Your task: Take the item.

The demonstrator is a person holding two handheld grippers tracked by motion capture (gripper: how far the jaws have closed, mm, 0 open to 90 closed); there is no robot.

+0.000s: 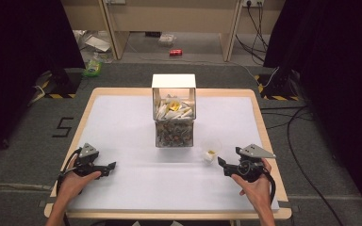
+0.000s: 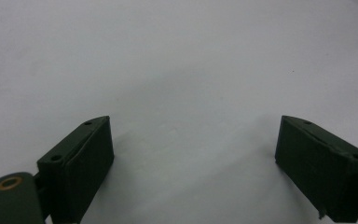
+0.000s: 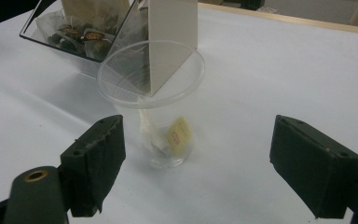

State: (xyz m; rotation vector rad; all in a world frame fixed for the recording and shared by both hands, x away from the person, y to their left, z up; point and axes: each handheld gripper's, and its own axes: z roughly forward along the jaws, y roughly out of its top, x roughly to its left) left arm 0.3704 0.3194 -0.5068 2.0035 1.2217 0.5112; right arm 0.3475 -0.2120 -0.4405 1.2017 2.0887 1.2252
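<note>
Table (image 1: 122, 122) with a white sheet over it, pale wood rim showing at the edges. At the centre back stands a box (image 1: 173, 110) with clear walls, holding tea bags in two tiers: paper sachets above, darker ones below. Just to the right of the box and nearer the person, a clear plastic cup (image 1: 210, 151) stands upright; in the right gripper view a tea bag (image 3: 178, 136) with a yellow tag lies at the bottom of the cup (image 3: 158, 102). Right gripper (image 1: 222, 163) rests low on the sheet just beside the cup, jaws spread wide, nothing between them; the cup sits ahead of the gap, untouched. Left gripper (image 1: 112, 165) lies well apart at the left, jaws equally wide over bare sheet, empty. Risk as I judge it: the cup is light and thin-walled, so a hard or off-centre squeeze could buckle it or tip it toward the box and spill the bag.
</note>
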